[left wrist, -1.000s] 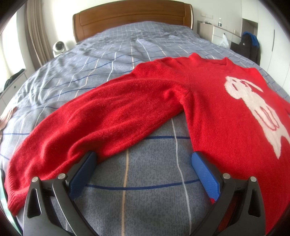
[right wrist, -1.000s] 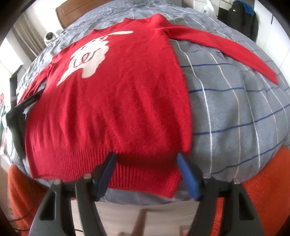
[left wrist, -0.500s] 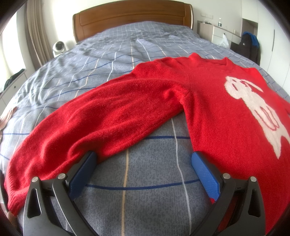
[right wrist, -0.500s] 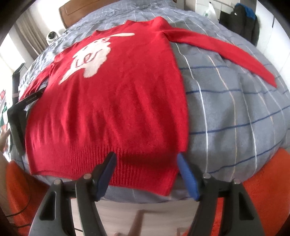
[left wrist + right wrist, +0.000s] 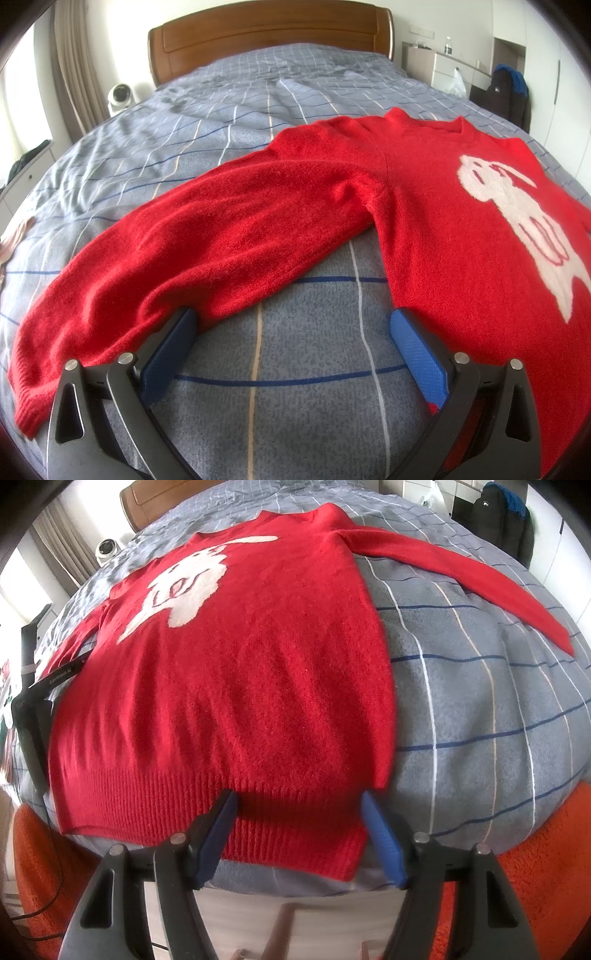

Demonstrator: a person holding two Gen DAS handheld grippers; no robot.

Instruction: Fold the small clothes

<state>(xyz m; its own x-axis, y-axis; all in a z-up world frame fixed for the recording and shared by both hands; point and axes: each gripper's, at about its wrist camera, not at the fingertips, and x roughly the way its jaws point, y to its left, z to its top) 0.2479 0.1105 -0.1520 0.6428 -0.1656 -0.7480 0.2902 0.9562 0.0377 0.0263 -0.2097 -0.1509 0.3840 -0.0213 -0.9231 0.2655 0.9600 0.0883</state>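
— Sweater [image 5: 236, 686], red with a white figure on the chest, lies spread flat and face up on the bed [image 5: 480, 709], sleeves stretched out to either side. Where are the grippers against it?

— Left gripper [image 5: 291, 347] sits low over the grey checked cover in the angle between one sleeve [image 5: 207, 251] and the sweater's side. Its jaws are spread wide with only bedding between them; one blue pad [image 5: 168, 354] is at the sleeve's lower edge, the other at the edge of the body. Whether either pad actually touches the knit, I cannot tell.

— And the right one?

— Right gripper [image 5: 299, 838] is at the ribbed hem [image 5: 280, 834], near the corner at the foot of the bed. Its jaws are also apart, and a stretch of hem lies between the blue pads [image 5: 384, 845], unpinched. In that view the other gripper shows as a dark shape at the sweater's far side.

— Any containers?

— None holding anything that I can see. Beyond the sweater: a wooden headboard [image 5: 269, 33], a small white fan [image 5: 120, 96] beside the bed, pale drawers [image 5: 443, 70] and a dark bag [image 5: 506, 92] by the wall, and an orange rug [image 5: 546, 867] on the floor.
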